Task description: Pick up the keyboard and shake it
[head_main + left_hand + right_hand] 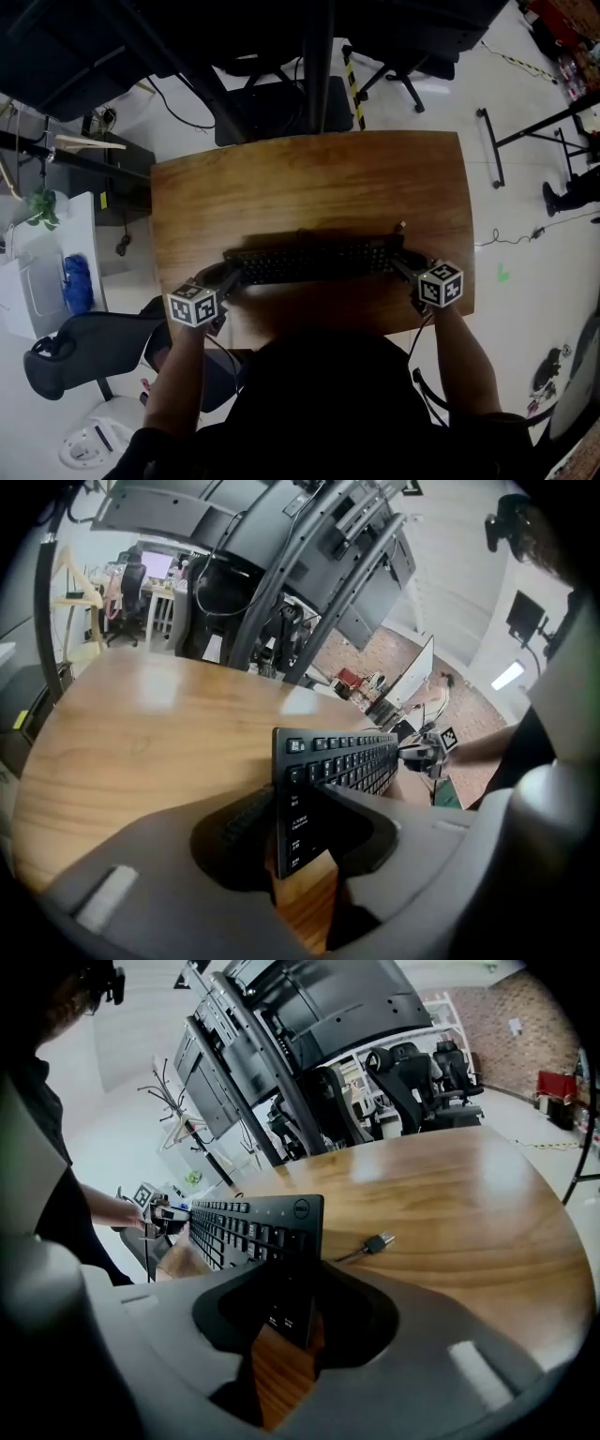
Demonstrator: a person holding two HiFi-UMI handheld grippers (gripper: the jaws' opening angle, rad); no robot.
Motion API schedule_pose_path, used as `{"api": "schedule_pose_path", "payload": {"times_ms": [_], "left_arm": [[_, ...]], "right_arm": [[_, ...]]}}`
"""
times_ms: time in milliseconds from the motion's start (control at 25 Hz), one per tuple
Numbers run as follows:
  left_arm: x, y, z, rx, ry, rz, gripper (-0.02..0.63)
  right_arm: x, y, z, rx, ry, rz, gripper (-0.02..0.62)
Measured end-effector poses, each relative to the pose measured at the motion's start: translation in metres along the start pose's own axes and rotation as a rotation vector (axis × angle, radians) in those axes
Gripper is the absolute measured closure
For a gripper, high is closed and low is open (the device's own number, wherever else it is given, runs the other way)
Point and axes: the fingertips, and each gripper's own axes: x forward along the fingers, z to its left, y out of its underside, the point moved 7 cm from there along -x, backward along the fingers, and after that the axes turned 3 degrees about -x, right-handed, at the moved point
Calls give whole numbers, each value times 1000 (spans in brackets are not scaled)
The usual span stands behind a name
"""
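Observation:
A black keyboard (314,261) lies crosswise over the near part of the wooden table (309,178). My left gripper (230,277) is shut on its left end and my right gripper (405,265) on its right end. In the left gripper view the keyboard (342,761) stands on its long edge between the jaws of the left gripper (295,822), with the keys turned right. The right gripper view shows the keyboard (248,1227) clamped the same way by the right gripper (291,1307). Its USB plug (378,1241) lies loose on the wood. Whether the keyboard's lower edge touches the table is hidden.
A dark pole (319,66) and a black chair (281,108) stand past the table's far edge. An office chair (84,347) sits at the near left. Bare wood spreads beyond the keyboard. A black stand (525,136) is on the floor at right.

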Motion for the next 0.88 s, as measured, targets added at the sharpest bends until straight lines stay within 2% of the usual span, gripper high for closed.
{"api": "schedule_pose_path", "payload": {"times_ms": [360, 680, 880], "left_arm": [[-36, -59, -27, 161, -13, -188, 483], [-105, -155, -76, 417, -46, -453, 482], [-148, -197, -108, 521, -50, -628, 479]], "right_arm": [[-33, -49, 18, -134, 65, -176, 468], [-84, -131, 51, -310, 136, -430, 469], [-128, -185, 80, -453, 190, -601, 469]]}}
